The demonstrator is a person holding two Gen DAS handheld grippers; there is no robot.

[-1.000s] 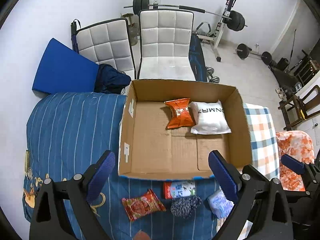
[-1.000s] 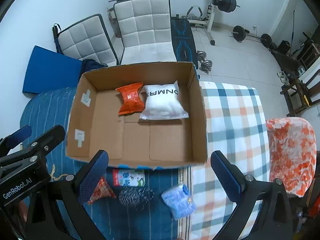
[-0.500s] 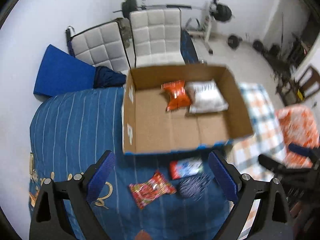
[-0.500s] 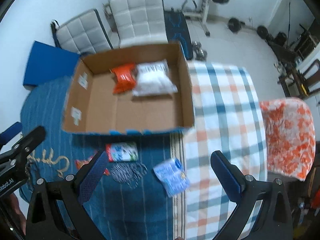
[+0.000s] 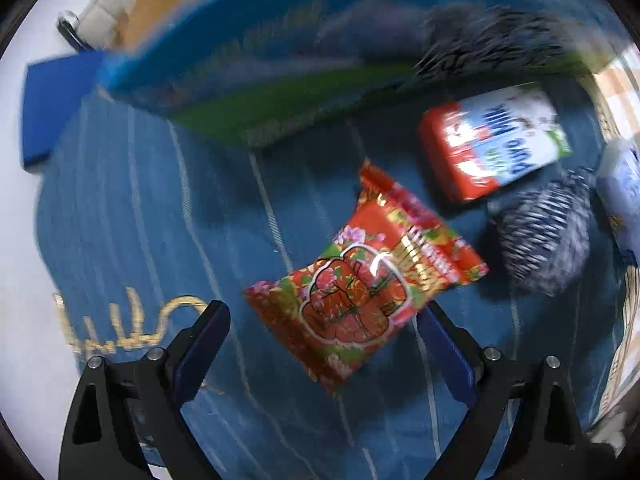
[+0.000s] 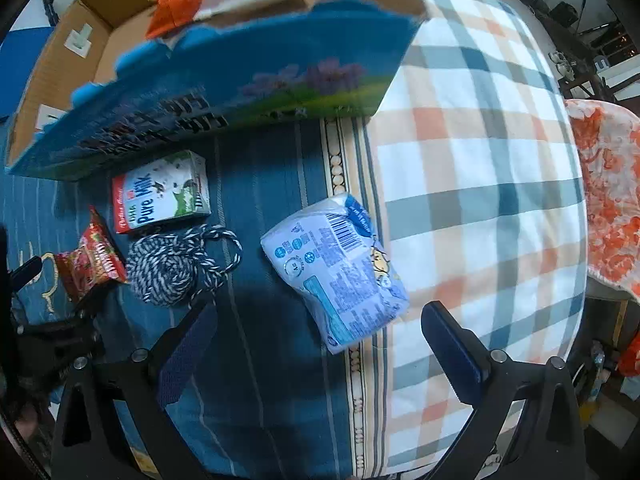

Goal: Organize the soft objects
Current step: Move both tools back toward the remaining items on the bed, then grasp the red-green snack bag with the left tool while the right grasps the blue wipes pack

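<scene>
On the bed (image 6: 272,380), before the box (image 6: 224,76), lie in a row, left to right, a snack packet (image 6: 90,262), a yarn ball (image 6: 172,268) just before a milk carton (image 6: 160,192), and a pouch (image 6: 336,268).

- My left gripper (image 5: 322,330) hangs low, pointed downward, its two blue-padded fingers (image 5: 204,344) spread wide with nothing clamped between them.
- My right gripper (image 6: 318,334) is tilted downward too, jaws wide apart and empty, both black arms showing at the bottom of its own view.
- From the right wrist view, the left gripper (image 6: 44,320) shows as a dark shape at the far left edge.
</scene>
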